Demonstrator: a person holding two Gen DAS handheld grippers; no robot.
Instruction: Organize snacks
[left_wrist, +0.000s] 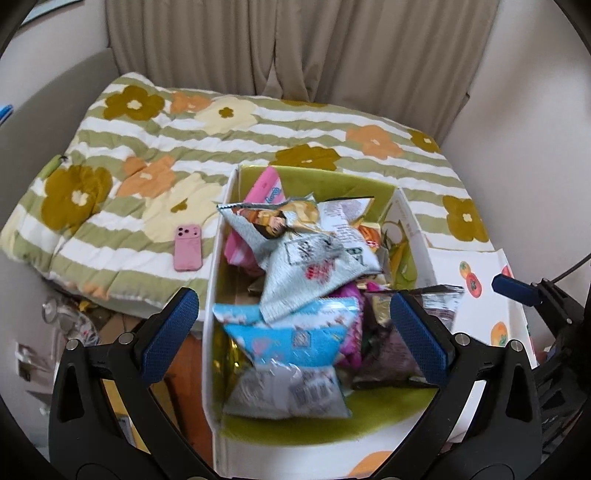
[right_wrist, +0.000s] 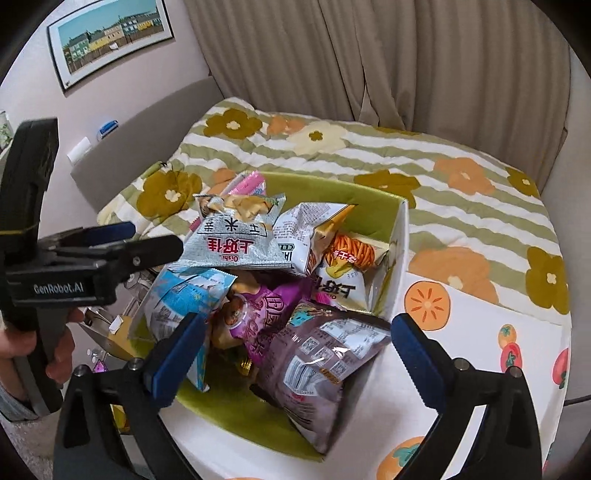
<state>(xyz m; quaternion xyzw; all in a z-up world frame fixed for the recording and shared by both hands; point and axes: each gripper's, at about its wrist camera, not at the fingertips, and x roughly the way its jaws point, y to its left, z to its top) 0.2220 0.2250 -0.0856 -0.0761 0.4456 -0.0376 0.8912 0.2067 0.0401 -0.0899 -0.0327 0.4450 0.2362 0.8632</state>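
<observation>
A white box (left_wrist: 215, 280) with a green inside sits at the bed's edge, piled with snack bags. On top lies a silver bag (left_wrist: 317, 266), with a light blue bag (left_wrist: 288, 332) nearer me and a pink pack (left_wrist: 269, 188) at the back. My left gripper (left_wrist: 295, 332) hangs open over the box's near end, touching nothing. My right gripper (right_wrist: 297, 354) is open too. A grey-purple bag (right_wrist: 325, 365) lies loose between its fingers, resting in the box (right_wrist: 400, 258). Beside it are a purple bag (right_wrist: 266, 314) and a silver bag (right_wrist: 236, 243). A hand holds the left gripper (right_wrist: 129, 240) at the left.
A flowered striped quilt (left_wrist: 221, 140) covers the bed behind the box. A pink phone (left_wrist: 188, 247) lies on it left of the box. The box's white flap (right_wrist: 480, 325) with orange fruit prints spreads to the right. Curtains hang behind, and clutter (left_wrist: 74, 325) sits on the floor at left.
</observation>
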